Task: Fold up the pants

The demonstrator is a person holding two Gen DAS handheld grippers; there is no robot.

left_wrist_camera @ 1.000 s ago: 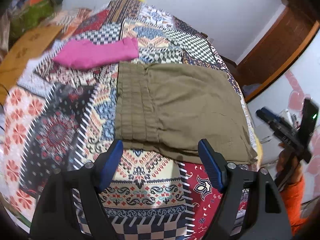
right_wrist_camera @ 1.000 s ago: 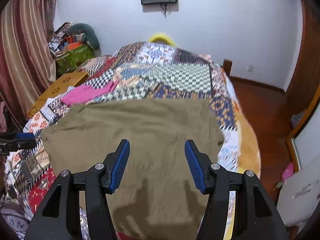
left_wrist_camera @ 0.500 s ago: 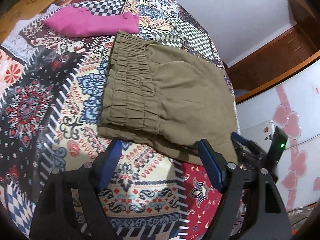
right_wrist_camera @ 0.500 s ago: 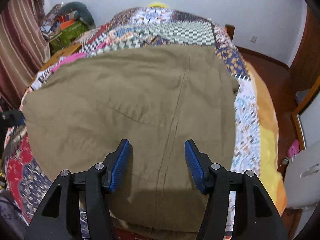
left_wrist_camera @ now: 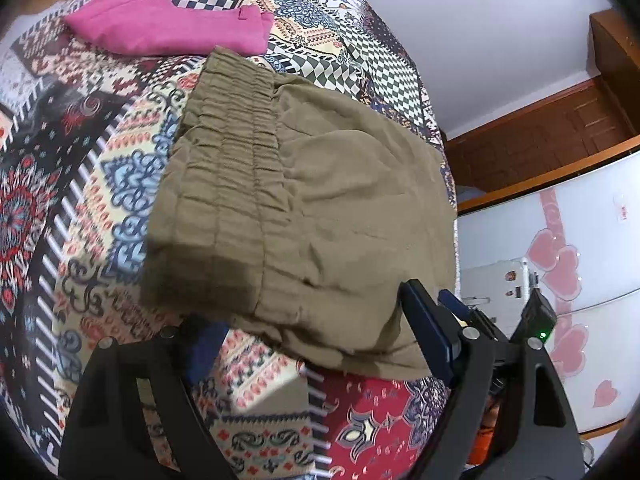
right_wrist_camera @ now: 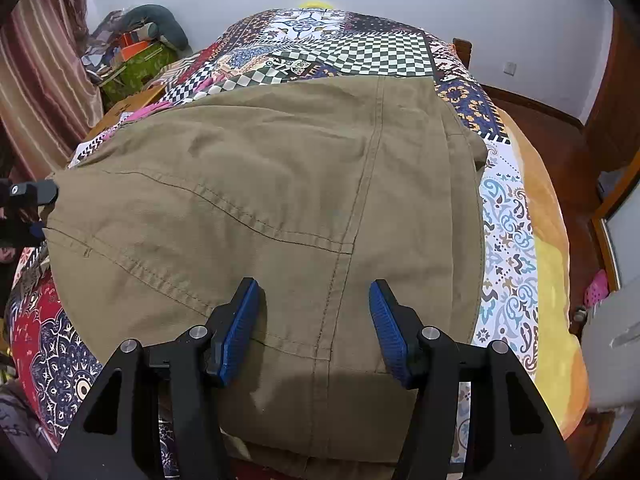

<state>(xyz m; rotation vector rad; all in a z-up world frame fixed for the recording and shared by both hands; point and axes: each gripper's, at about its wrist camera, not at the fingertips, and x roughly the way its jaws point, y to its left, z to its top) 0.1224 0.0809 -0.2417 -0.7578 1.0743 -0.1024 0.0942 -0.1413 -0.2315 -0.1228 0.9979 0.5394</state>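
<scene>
The olive-green cotton pants lie part-folded into a square on the patchwork-quilted bed; another fold seems left. The left gripper is opening, the right gripper released, neither grasping cloth.

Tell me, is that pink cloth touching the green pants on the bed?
Cannot tell. In the left wrist view the pink cloth lies right by the olive pants' waistband corner, but no clear gap or overlap shows. The right wrist view hides that spot.
</scene>
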